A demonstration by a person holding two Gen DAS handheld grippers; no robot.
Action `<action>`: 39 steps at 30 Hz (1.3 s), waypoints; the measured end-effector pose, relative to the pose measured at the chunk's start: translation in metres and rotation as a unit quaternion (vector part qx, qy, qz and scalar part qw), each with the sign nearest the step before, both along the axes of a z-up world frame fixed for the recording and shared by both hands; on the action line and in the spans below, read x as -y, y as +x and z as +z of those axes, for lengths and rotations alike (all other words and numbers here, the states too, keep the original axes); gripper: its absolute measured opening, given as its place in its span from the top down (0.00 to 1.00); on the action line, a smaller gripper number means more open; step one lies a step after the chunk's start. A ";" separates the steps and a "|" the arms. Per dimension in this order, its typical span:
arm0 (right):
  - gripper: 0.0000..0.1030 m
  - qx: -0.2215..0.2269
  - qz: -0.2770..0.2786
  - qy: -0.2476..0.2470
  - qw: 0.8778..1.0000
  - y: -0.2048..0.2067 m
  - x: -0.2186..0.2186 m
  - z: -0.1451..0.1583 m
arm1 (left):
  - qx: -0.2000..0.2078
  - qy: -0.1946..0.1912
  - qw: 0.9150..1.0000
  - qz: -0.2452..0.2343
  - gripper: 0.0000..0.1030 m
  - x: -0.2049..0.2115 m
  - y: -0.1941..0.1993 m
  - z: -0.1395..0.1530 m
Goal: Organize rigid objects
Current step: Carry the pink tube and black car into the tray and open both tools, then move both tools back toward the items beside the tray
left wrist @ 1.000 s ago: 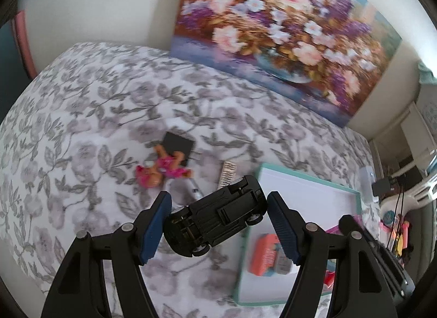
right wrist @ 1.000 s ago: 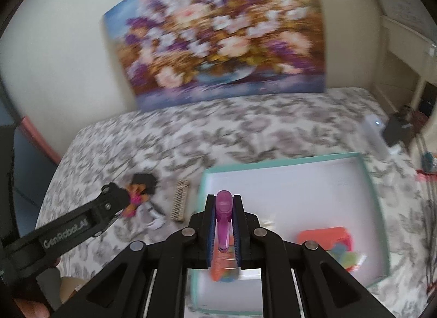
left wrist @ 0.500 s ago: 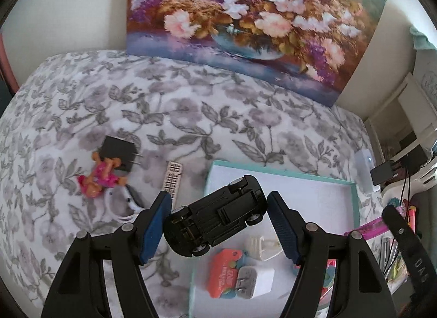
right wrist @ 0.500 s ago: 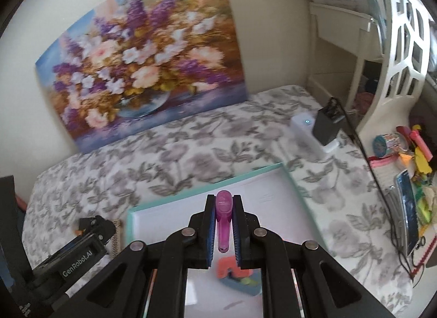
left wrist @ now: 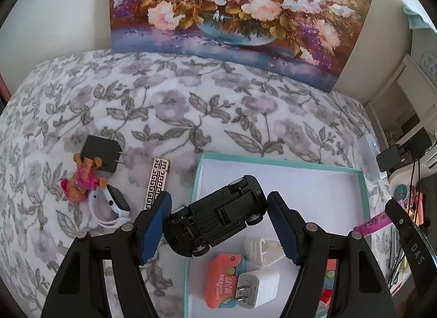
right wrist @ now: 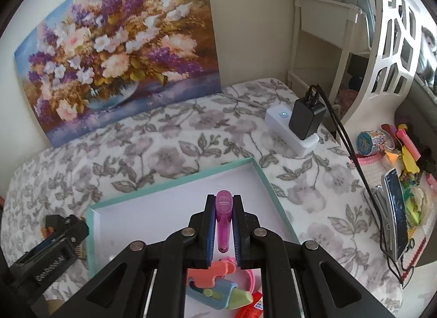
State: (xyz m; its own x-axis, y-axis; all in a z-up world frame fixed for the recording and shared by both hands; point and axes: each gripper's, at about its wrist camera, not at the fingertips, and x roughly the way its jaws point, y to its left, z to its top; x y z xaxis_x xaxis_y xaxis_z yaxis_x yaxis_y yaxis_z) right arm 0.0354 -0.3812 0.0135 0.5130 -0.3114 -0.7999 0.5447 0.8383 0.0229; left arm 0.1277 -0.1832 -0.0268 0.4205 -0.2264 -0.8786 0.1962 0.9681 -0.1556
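In the left wrist view, the left gripper pinches a black toy car between its blue pads, the car turned underside up and slanting across the near left corner of a teal-rimmed white tray that sits on a floral bedspread. Inside the tray, below the car, lie an orange card pack, a white charger resting on it with prongs showing, and a white plug piece. Left of the tray on the bedspread are a patterned comb, a white smartwatch, a pink and orange toy figure and a black charger touching it. The right gripper's tip enters at the right edge. In the right wrist view, the right gripper is pressed together on a slim pink tube, held over the tray's white floor. Beneath it lie an orange, blue and green toy. Beyond the tray, a black adapter stands on a white box.
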 end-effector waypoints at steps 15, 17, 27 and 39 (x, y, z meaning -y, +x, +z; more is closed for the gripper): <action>0.88 -0.043 0.006 0.018 0.999 0.004 0.000 -0.019 | -0.022 0.007 1.000 -0.009 0.28 0.002 0.001 -0.014; 0.88 -0.049 0.005 0.019 0.999 0.004 0.000 -0.020 | -0.021 0.013 1.000 -0.011 0.28 0.003 0.001 -0.013; 0.63 -0.067 -0.005 0.032 0.997 0.003 0.003 -0.023 | -0.026 0.026 0.999 -0.001 0.16 -0.004 0.001 -0.008; 0.23 -0.097 -0.026 0.039 0.994 0.004 0.006 -0.041 | -0.048 0.054 0.996 0.045 0.08 -0.028 0.008 -0.019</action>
State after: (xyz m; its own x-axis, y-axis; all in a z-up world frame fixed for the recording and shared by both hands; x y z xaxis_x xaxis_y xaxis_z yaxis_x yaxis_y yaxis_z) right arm 0.0392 -0.3873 -0.0273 0.3321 -0.2665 -0.9048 0.5880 0.8086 -0.0223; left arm 0.1354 -0.1549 -0.0460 0.3477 -0.0941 -0.9329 0.0972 0.9932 -0.0640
